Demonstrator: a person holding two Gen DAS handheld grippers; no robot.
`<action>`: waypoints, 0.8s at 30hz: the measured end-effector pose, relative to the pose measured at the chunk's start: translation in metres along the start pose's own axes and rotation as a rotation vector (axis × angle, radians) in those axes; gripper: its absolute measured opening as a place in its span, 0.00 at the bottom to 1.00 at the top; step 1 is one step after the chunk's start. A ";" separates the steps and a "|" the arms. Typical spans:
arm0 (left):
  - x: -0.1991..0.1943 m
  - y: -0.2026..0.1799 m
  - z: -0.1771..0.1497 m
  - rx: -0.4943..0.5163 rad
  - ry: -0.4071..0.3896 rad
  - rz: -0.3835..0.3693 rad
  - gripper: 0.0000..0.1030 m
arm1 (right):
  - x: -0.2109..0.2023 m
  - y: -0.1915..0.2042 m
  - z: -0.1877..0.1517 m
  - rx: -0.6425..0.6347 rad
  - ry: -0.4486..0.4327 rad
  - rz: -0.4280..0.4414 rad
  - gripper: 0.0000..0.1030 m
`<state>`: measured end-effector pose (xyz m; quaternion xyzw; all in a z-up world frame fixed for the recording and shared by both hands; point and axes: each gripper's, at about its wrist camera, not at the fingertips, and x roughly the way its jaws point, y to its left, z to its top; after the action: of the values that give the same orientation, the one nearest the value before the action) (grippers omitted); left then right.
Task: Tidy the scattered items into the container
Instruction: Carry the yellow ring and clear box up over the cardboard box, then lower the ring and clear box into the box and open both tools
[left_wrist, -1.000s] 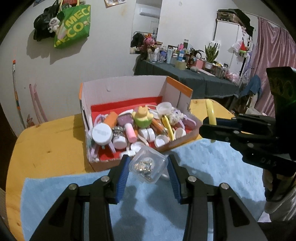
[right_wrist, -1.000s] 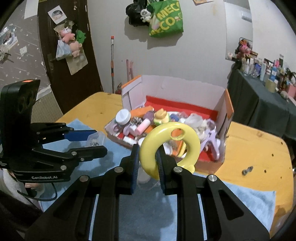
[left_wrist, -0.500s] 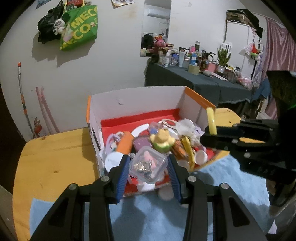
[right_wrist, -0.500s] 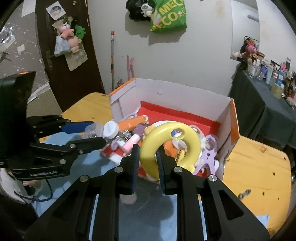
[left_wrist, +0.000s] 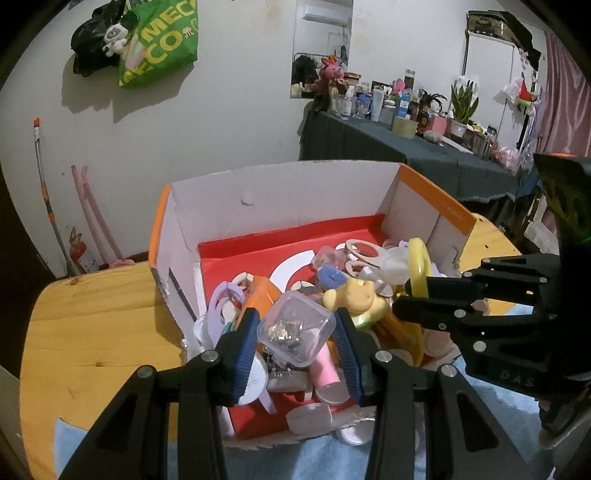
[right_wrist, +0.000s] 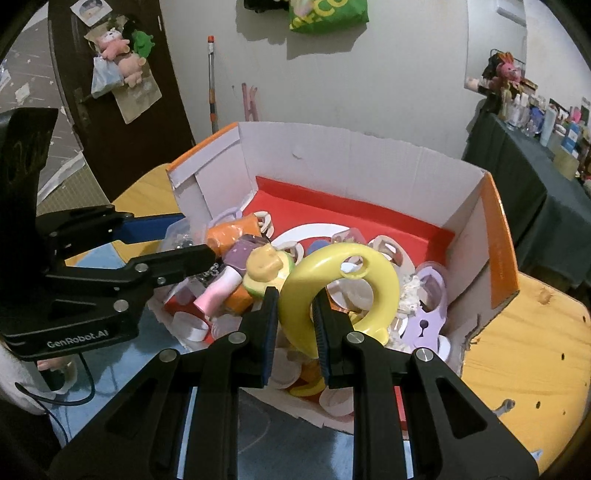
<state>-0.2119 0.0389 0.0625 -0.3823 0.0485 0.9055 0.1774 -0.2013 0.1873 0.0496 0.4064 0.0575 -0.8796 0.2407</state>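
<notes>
Wooden table (left_wrist: 92, 332), cardboard box (left_wrist: 280, 199) holding toys

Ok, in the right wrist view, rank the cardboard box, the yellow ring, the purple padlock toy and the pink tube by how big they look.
1. Cardboard box, by far the largest.
2. Yellow ring, though it sits nearest the camera in the right tool, which inflates it.
3 and 4. Purple padlock toy and pink tube look alike; no ranking.
</notes>
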 end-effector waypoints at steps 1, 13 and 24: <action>0.003 0.000 -0.001 0.000 0.005 0.000 0.43 | 0.001 0.000 0.000 0.001 0.002 0.001 0.17; 0.015 0.004 -0.004 -0.012 0.019 0.006 0.43 | 0.008 -0.006 0.002 0.014 0.023 0.006 0.17; 0.019 0.005 -0.004 -0.017 0.027 -0.002 0.43 | 0.013 -0.006 0.002 0.022 0.034 0.020 0.18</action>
<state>-0.2234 0.0387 0.0464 -0.3961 0.0427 0.9005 0.1743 -0.2127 0.1871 0.0406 0.4244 0.0476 -0.8707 0.2440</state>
